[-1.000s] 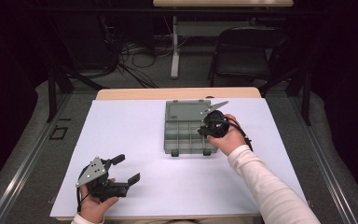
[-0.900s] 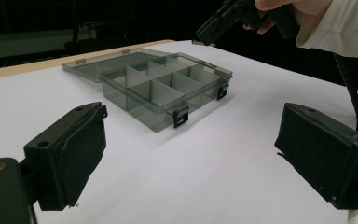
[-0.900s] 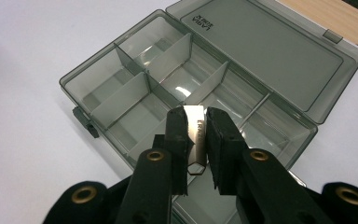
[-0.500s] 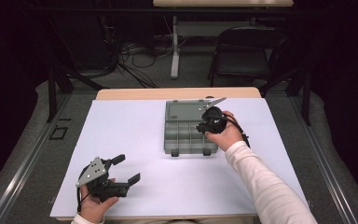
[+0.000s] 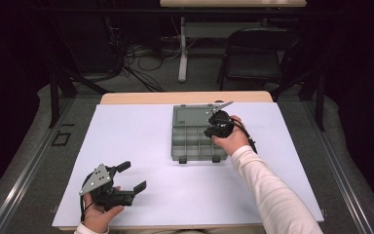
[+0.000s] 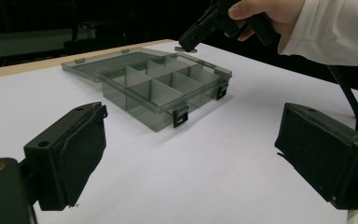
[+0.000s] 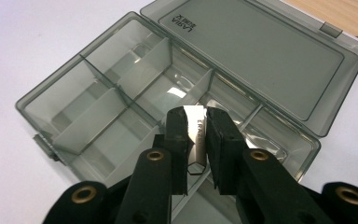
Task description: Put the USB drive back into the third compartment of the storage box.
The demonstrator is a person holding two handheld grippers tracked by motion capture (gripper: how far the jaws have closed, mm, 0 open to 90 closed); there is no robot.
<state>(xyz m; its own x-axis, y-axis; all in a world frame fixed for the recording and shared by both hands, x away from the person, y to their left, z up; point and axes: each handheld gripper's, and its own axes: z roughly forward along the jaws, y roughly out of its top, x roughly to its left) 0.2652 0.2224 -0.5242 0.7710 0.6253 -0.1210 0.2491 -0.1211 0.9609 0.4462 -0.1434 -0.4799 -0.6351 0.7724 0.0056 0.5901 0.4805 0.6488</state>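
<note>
Dark room, dim beyond the table. White sheet [image 5: 126,146] covers a wooden table [image 5: 185,97], whose far edge shows bare. Grey floor [image 5: 24,161] around it, metal rails [image 5: 27,170] along both sides. Behind: black folding chair [image 5: 253,56], white table leg [image 5: 182,48], cables [image 5: 136,63] tangled on floor, another tabletop [image 5: 233,3] at the top edge.
</note>
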